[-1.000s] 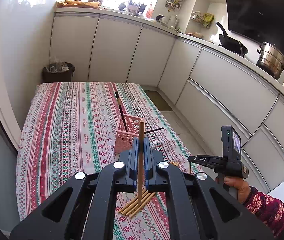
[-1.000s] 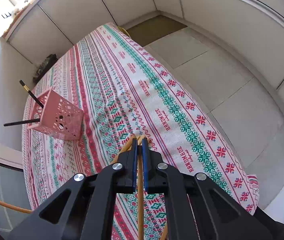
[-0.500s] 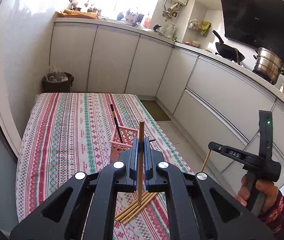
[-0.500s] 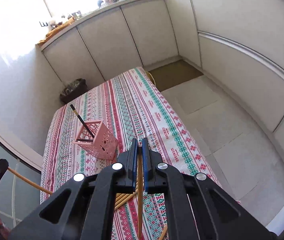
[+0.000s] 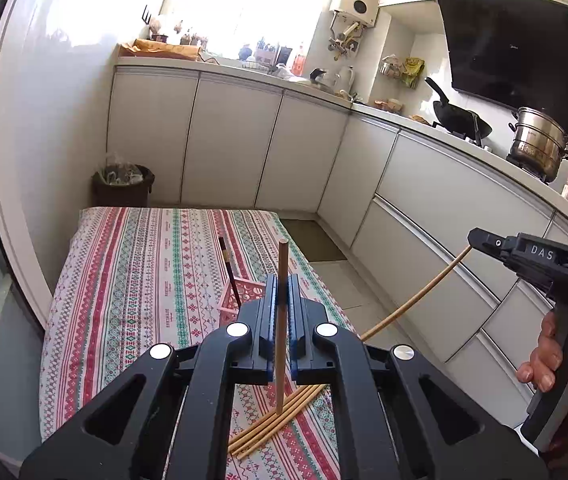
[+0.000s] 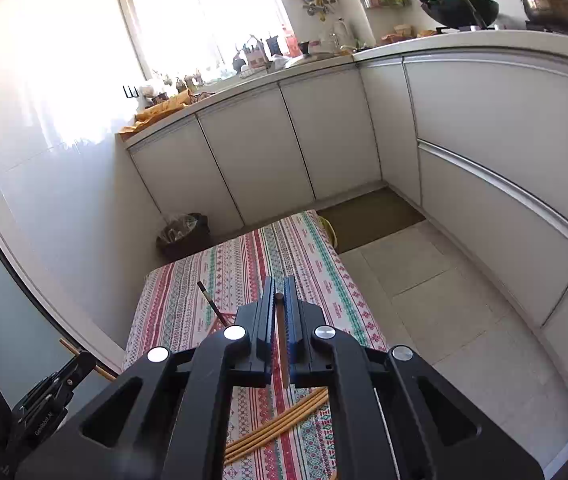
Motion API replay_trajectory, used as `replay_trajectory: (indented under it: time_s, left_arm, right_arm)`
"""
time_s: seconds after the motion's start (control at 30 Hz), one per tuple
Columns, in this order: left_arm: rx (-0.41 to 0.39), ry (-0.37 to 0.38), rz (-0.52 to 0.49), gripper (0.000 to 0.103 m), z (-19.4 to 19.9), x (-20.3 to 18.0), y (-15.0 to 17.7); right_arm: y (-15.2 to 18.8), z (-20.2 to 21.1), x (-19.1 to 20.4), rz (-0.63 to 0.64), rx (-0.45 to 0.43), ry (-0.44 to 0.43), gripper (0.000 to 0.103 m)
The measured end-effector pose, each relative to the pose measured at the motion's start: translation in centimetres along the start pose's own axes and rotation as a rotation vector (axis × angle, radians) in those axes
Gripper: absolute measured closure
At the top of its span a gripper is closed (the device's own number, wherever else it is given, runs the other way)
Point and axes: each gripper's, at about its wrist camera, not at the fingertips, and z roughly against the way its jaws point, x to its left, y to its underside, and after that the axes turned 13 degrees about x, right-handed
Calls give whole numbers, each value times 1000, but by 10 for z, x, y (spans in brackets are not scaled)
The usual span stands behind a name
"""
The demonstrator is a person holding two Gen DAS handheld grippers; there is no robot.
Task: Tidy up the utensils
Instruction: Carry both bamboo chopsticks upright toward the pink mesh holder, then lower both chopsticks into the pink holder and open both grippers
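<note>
We hold one wooden chopstick upright in the left tool, whose jaws are closed tight on its shaft; its top end stands above the fingertips and its lower end hangs over the loose pile. The right tool is likewise clamped on a second chopstick, and in the left view that stick slants down from the tool's tip, clear of the worktop. Our right hand grips the handle at the frame's right edge.

Below both tools, a small bundle of pale chopsticks lies flat on the striped cloth that covers the worktop. Just beyond the left tool stands the pink basket, mostly hidden behind the fingers, with a dark chopstick leaning out of it.

Farther out, a bin sits on the floor at the worktop's far end, against white cabinets. On the counter to the right stand a black wok and a steel pot.
</note>
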Motion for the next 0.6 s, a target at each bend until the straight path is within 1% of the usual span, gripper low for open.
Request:
replay_trajectory:
  time_s: [0.13, 0.27, 0.37, 0.47, 0.6]
  left_arm:
    - [-23, -32, -9, 99, 2, -4, -16]
    - [-58, -69, -6, 99, 0, -3, -35]
    - [-85, -78, 8, 99, -5, 1, -50]
    - [-119, -89, 25, 99, -11, 7, -67]
    - [-148, -98, 51, 99, -26, 16, -86]
  right_arm:
    - [-19, 6, 13, 31, -34, -8, 98]
    - [-42, 9, 27, 45, -78, -33, 98]
    - [-62, 4, 37, 56, -112, -53, 98]
    - [-79, -6, 49, 65, -141, -72, 98]
    - [-91, -34, 61, 77, -141, -81, 98]
